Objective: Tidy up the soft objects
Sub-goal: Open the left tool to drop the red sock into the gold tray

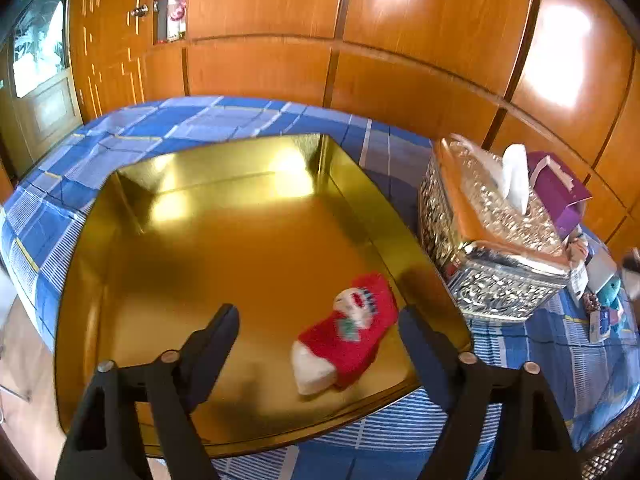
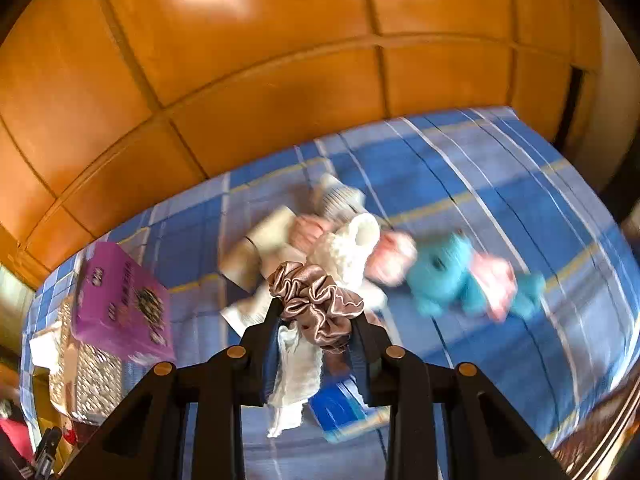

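We find the left hand-held gripper point(image 1: 318, 328) wide open above the red-and-white fuzzy sock point(image 1: 347, 330), lying near the gold tray's point(image 1: 168, 216) right front corner. The right hand-held gripper point(image 2: 316, 312) pinches a rose satin scrunchie point(image 2: 316, 300): light, slippery, best gripped through its bunched folds.

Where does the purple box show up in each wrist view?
Left wrist: the purple box is at the right, behind the silver tissue box, which partly hides it.
Right wrist: it is at the lower left, on top of the tissue box.
Shared landmark: the blue checked bedsheet and the wooden panel wall behind it.
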Demonstrator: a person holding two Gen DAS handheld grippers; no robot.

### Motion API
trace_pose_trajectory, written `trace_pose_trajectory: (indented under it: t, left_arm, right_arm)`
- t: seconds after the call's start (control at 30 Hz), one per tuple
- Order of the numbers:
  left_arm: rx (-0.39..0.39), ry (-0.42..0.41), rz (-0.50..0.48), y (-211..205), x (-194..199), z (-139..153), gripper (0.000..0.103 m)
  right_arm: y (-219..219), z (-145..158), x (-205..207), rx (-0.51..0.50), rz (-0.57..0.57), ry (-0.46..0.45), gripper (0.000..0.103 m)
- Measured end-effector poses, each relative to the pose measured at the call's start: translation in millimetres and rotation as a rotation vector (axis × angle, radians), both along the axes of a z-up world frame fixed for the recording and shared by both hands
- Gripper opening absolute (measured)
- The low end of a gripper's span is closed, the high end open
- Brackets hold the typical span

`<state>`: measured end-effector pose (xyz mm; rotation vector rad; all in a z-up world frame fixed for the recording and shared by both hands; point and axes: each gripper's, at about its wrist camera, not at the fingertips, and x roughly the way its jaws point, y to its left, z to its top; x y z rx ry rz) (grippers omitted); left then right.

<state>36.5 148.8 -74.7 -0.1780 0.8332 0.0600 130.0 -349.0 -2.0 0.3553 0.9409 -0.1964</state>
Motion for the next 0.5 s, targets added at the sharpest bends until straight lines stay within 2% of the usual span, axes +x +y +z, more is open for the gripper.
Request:
trace_pose_trajectory:
  t: [0.1,0.33,0.5]
  left_arm:
    - [0.008,-0.017,0.014,7,-3,7,0.089]
    - [0.027,-0.042,0.041,19,-15,20,0.092]
    - [0.041,-0.044,0.056,25,-23,26,0.093]
  right_arm:
    - [15,13,34,-0.026,0.037,0.001,0.03]
    - [76,46,118,-0.095,0.12,0.005,0.03]
    - [161,81,155,-0.086,0.258,-0.072,0.03]
